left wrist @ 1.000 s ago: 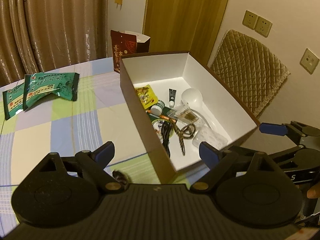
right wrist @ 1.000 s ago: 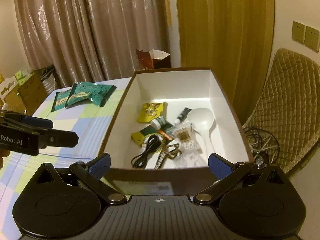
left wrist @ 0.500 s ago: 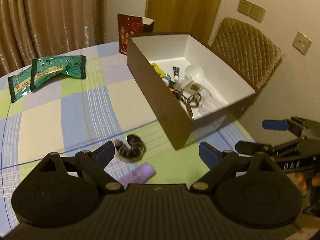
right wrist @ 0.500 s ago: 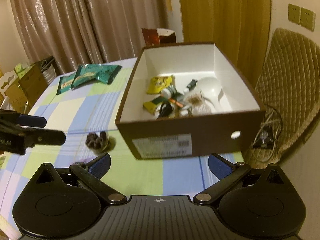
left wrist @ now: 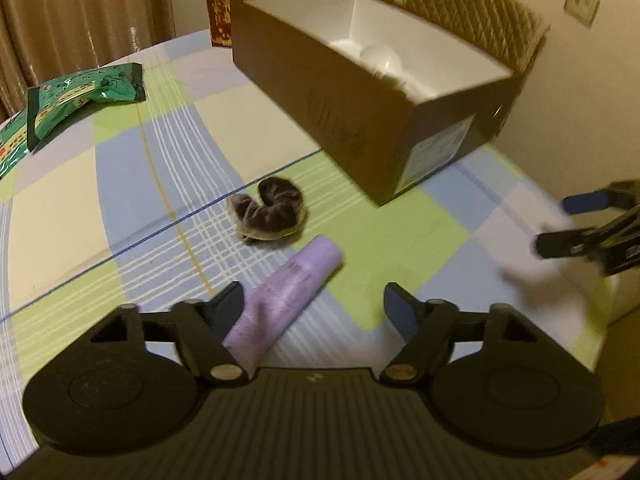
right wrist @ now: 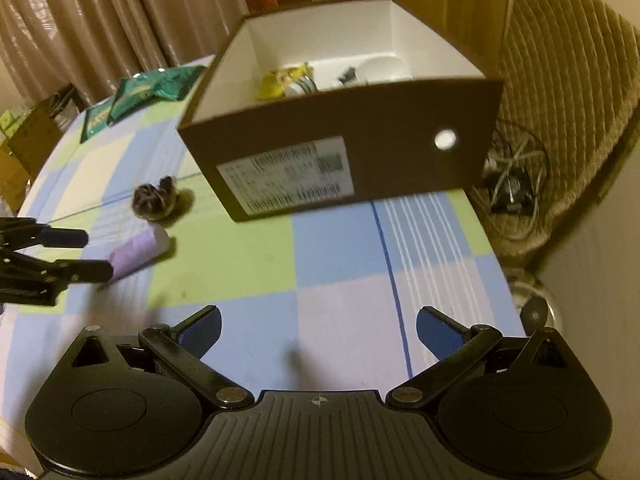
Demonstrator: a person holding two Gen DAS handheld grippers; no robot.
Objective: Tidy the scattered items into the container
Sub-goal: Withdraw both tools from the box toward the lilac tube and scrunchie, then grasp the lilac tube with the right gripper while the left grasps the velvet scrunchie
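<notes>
A brown cardboard box point(left wrist: 360, 112) with a white inside stands on the checked tablecloth; it also shows in the right wrist view point(right wrist: 340, 160) with several small items in it. A purple tube point(left wrist: 284, 300) lies just ahead of my open, empty left gripper point(left wrist: 314, 308), near its left finger. A dark scrunchie point(left wrist: 268, 210) lies beyond the tube. In the right wrist view the tube point(right wrist: 138, 252) and scrunchie point(right wrist: 154, 200) lie at the left. My right gripper point(right wrist: 318, 330) is open and empty over the table's near part.
Green snack packets point(left wrist: 84, 96) lie at the far left of the table. A red carton point(left wrist: 230, 0) stands behind the box. A quilted chair point(right wrist: 568, 92) and cables point(right wrist: 516, 180) are off the table's right edge point(right wrist: 496, 248).
Both grippers have pulled back from over the box and come lower toward the table. The scrunchie and purple tube have come into view, and the tube now lies close to my left gripper.
</notes>
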